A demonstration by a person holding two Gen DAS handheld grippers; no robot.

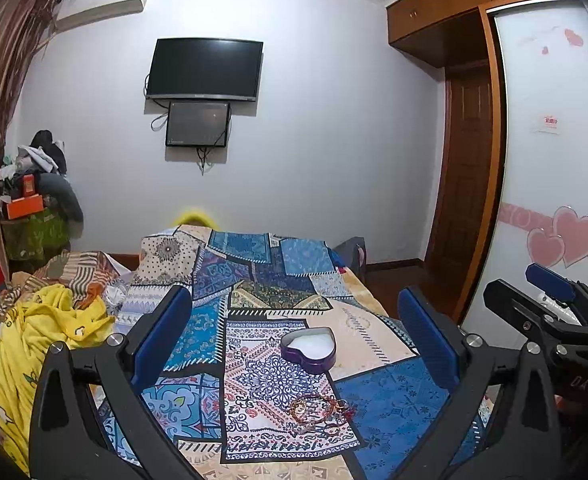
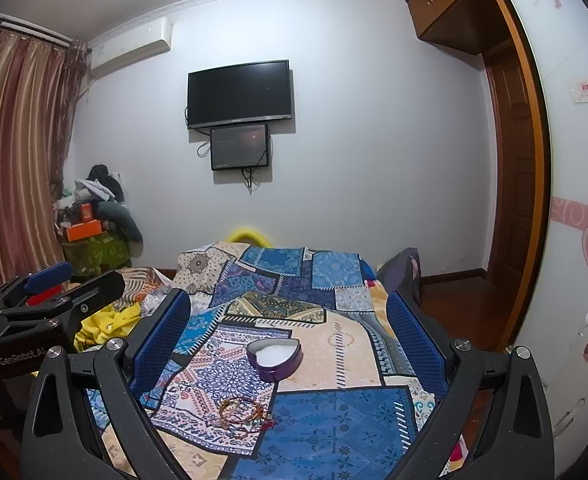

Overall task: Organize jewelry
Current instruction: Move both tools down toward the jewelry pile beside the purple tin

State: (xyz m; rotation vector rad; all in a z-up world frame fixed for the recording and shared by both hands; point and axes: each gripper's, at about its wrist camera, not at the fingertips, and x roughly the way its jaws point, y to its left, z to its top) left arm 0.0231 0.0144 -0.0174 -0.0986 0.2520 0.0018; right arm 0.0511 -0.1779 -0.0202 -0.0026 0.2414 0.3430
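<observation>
Bracelets (image 1: pixel 318 414) heaped on bed (image 1: pixel 386 400) at 6 o'clock of empty box (image 1: pixel 310 350); nothing stowed yet. Left tongs (image 1: pixel 294 344) & right tongs (image 2: pixel 287 344) wide apart, holding nothing.

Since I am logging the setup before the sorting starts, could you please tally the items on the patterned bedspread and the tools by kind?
Heart-shaped tin, open, white inside: 1
Pile of tangled bracelets, individual count unclear: 1
Hand-held grippers, left hand-held gripper and right hand-held gripper, both open and empty: 2
Total: 4
</observation>
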